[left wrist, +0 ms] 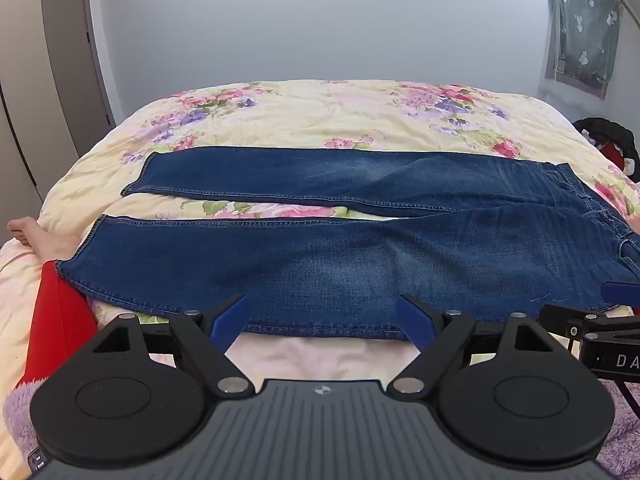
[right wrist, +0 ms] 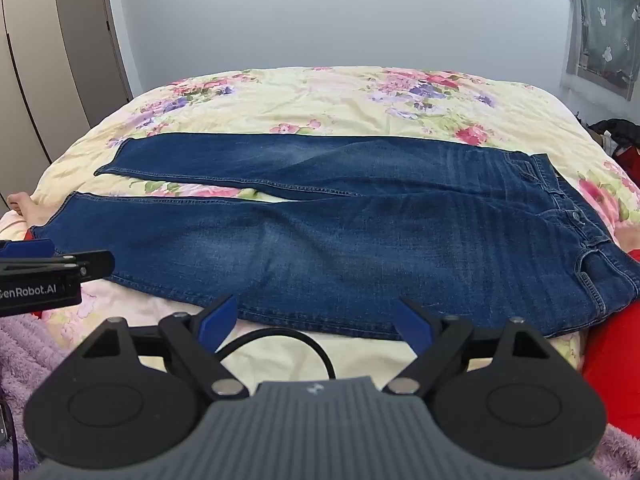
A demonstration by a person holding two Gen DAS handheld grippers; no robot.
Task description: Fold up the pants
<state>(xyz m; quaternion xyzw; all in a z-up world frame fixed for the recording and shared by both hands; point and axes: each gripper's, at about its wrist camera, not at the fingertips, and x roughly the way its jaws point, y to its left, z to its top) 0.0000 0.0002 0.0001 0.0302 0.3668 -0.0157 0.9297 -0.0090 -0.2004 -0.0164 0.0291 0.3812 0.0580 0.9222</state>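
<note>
Floral bed (left wrist: 320, 108), pale wall (left wrist: 320, 20), grey wardrobe (left wrist: 68, 40).

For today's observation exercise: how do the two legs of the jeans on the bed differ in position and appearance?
The near leg lies closest to both grippers and looks wider; the far leg lies beyond it and looks narrower. Their hems spread apart, showing floral quilt between, while they meet towards the waistband. Both lie flat, same blue denim.

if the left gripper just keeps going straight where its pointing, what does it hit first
Most likely the jeans: the open left gripper points at the near leg's lower edge, so its blue fingertips would meet that denim first, lying on the floral quilt. Depth is hard to judge through the fisheye.
</note>
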